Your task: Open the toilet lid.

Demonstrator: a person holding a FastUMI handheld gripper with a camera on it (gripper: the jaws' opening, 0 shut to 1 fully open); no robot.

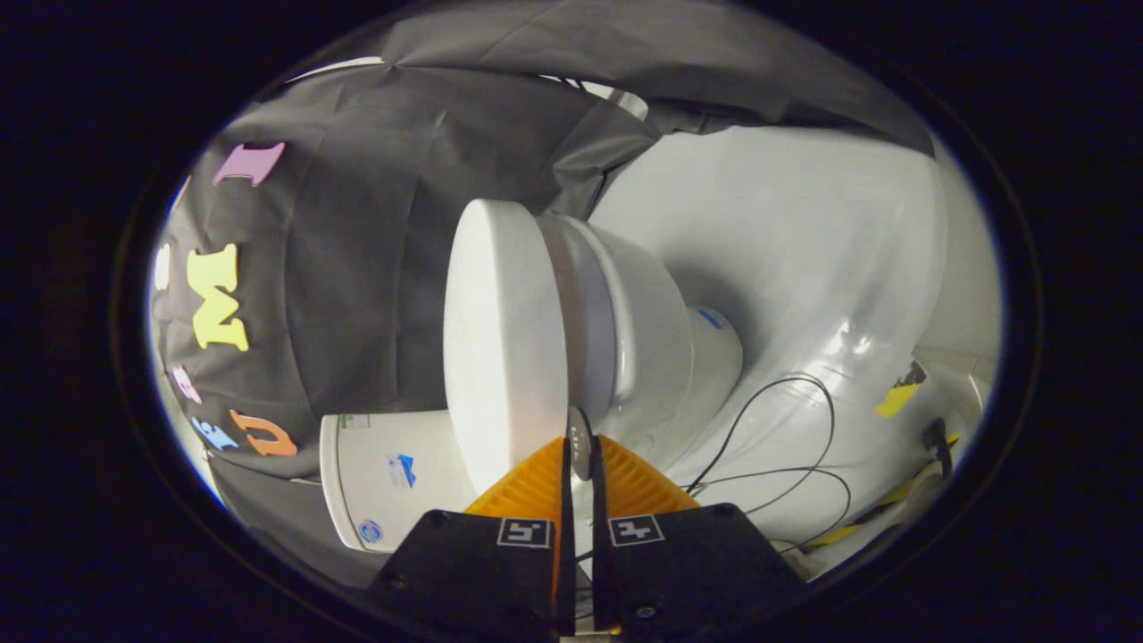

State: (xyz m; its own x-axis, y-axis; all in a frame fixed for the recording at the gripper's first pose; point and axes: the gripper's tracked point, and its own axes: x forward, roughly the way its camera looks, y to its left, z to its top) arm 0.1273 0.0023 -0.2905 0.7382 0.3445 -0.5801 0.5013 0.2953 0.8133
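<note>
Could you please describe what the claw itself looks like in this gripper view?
The claw has two ribbed orange fingers with thin dark inner pads, each mounted on a black block bearing a small square black-and-white marker.

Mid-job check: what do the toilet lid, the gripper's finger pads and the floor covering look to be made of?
Toilet lid: smooth white, faint sheen, likely moulded plastic; ceramic not ruled out. Fingers of the gripper, nearly closed at the lid's edge: orange, ribbed, matte, probably printed plastic or rubber. Floor covering: glossy white sheet with soft highlights and a curve, probably vinyl or plastic film.
</note>
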